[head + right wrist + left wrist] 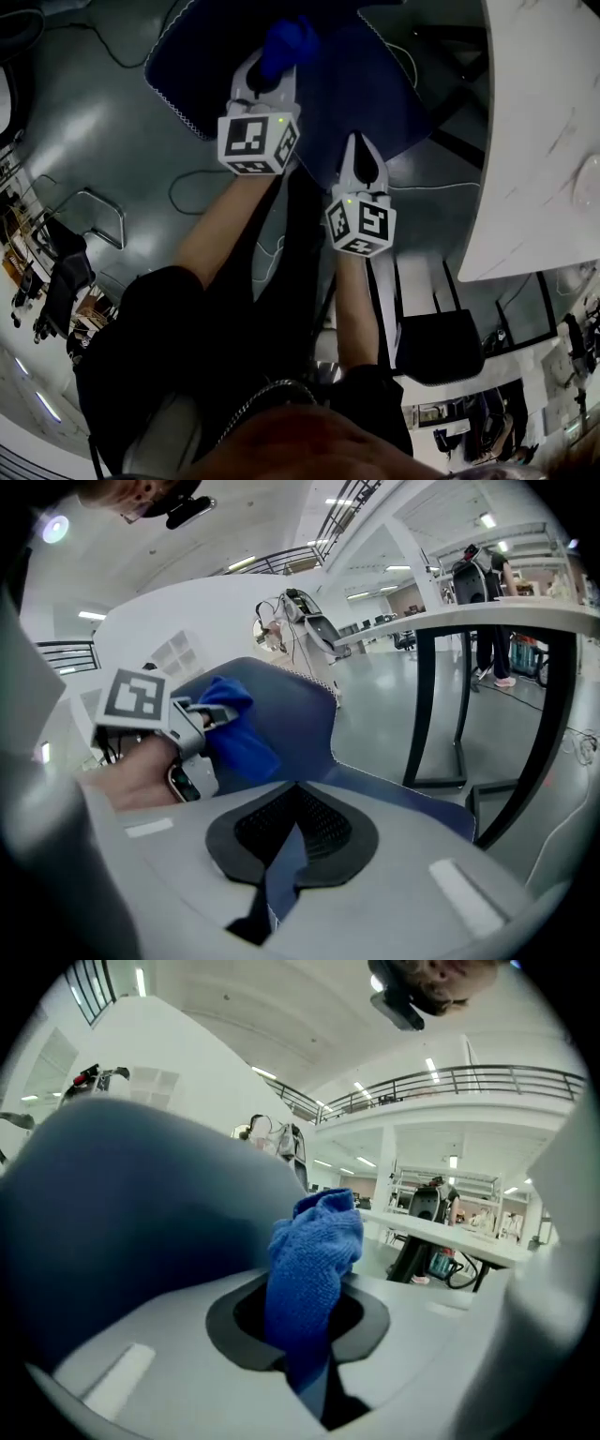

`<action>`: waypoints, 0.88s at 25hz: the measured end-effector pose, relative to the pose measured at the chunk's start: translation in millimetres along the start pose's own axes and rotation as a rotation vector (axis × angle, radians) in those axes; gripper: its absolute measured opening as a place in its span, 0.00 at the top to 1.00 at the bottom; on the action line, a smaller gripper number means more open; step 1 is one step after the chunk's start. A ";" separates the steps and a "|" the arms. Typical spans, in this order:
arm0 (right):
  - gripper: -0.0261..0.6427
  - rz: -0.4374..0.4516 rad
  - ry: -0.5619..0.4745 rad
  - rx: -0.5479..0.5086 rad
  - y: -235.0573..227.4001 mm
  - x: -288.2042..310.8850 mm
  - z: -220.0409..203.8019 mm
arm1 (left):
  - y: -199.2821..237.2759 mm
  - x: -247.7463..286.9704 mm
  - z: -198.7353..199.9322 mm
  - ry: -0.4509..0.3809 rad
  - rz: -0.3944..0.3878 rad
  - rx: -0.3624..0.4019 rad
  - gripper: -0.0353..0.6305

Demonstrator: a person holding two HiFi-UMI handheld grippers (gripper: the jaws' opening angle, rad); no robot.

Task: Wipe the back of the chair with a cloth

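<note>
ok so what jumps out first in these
The bright blue cloth, bunched and clamped in the left gripper, sits against the dark blue chair at the top of the head view. Next come the black-and-white marker cubes on both grippers, mid-frame. The right gripper, just right of the cloth, has its jaws nearly together on the chair's edge.

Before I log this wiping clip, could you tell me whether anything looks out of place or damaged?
Nothing stands out. The left gripper is shut on the bunched blue cloth, held against the chair back. Cables trail loosely across the floor, but nothing looks spilled or damaged.
</note>
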State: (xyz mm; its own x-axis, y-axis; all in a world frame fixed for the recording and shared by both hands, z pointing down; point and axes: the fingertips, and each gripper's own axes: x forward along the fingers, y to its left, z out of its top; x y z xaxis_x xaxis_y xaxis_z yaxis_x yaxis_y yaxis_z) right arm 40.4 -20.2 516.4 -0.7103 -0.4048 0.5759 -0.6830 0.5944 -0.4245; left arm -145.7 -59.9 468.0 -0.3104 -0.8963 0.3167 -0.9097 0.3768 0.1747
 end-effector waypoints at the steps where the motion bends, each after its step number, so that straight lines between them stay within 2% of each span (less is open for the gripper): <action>1: 0.96 0.007 -0.004 -0.002 4.7 0.9 2.9 | 3.2 -4.5 17.9 -0.020 0.009 -0.005 0.87; 5: 0.96 0.028 -0.019 -0.010 19.1 2.5 11.3 | 17.0 -17.0 75.9 -0.089 0.026 -0.031 0.87; 9: 0.96 0.026 -0.021 -0.005 25.6 2.4 9.5 | 29.1 -22.5 101.1 -0.115 0.040 -0.049 0.87; 15: 0.96 0.029 -0.002 -0.006 36.9 5.6 -3.3 | 52.0 -12.5 99.3 -0.101 0.070 -0.136 0.87; 22: 0.96 0.019 0.021 -0.003 31.1 8.8 -17.0 | 47.1 -2.4 74.3 -0.077 0.062 -0.104 0.87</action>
State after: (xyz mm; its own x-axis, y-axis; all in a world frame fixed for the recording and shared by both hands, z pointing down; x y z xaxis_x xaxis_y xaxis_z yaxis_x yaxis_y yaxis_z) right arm 15.9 6.5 520.1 -0.7191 -0.3792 0.5823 -0.6691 0.6040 -0.4330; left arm -208.4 -57.4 406.2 -0.3892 -0.8841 0.2584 -0.8557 0.4509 0.2538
